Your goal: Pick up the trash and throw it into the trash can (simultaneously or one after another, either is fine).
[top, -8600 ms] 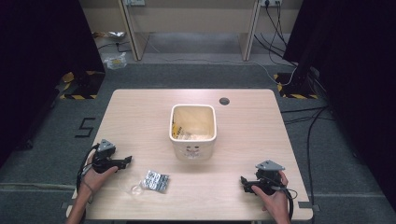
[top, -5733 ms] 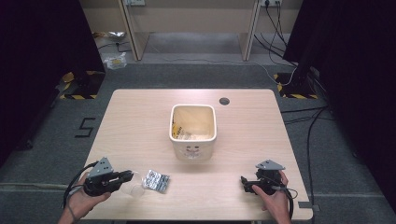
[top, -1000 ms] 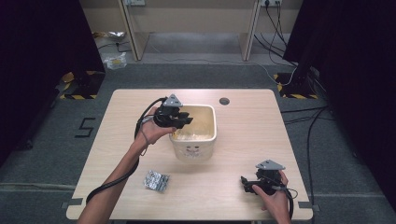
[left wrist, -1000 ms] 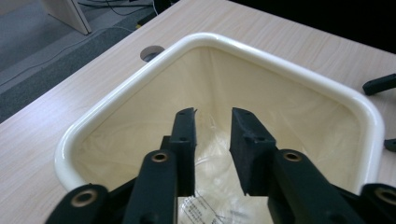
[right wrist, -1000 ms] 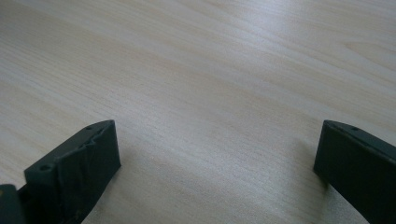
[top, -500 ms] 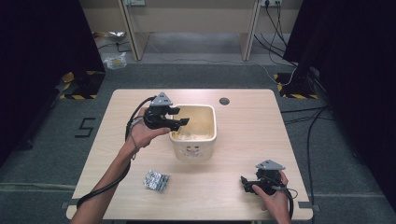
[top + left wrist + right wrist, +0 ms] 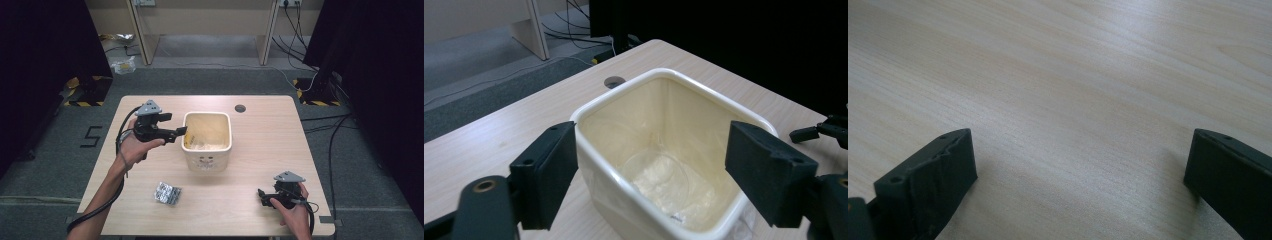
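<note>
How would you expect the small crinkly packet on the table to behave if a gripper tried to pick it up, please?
The packet lies low and flat on the table, so jaws would probably struggle to get under it. Its glossy, creased look suggests thin film, likely light, floppy and somewhat slippery. It seems unlikely to roll.

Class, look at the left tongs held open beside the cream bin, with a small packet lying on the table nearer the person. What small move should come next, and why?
Probably draw the left tongs back toward the packet. Their jaws stand open and empty at the rim of the bin, while the packet lies on the table, untouched. The right tongs rest open, low over the table.
</note>
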Tool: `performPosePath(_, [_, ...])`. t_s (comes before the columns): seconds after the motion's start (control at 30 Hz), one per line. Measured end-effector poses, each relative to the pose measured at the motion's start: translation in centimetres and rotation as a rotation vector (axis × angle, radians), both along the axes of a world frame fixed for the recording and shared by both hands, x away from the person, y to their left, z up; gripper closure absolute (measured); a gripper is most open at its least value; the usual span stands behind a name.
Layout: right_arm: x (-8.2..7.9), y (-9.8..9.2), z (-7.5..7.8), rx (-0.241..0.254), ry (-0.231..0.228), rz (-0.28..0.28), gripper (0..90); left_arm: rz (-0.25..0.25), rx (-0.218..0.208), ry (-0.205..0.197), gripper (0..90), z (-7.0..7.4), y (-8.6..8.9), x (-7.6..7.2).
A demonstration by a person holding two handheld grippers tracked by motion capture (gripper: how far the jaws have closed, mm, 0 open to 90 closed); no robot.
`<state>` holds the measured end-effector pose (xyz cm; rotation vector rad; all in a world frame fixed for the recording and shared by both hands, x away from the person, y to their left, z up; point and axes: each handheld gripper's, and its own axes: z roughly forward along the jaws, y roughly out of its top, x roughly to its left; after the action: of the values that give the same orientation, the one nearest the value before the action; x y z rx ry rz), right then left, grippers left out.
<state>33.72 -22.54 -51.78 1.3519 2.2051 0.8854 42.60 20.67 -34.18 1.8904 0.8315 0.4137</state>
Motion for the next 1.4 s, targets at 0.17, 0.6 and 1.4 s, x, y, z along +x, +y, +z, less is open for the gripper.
performPosePath(0.17, [0.0, 0.0, 0.0, 0.001, 0.000, -0.001, 0.2, 0.013, -0.002, -0.002, 19.2, -0.4, 1.2, -0.9])
performPosePath(0.6, [0.0, 0.0, 0.0, 0.000, 0.000, 0.000, 0.2, 0.042, 0.001, -0.002, 18.9, -1.5, 3.2, -2.4])
performPosePath(1.4, [0.0, 0.0, 0.0, 0.001, 0.001, -0.002, 0.2, 0.023, -0.025, 0.029, 15.2, -5.0, 4.4, -4.7])
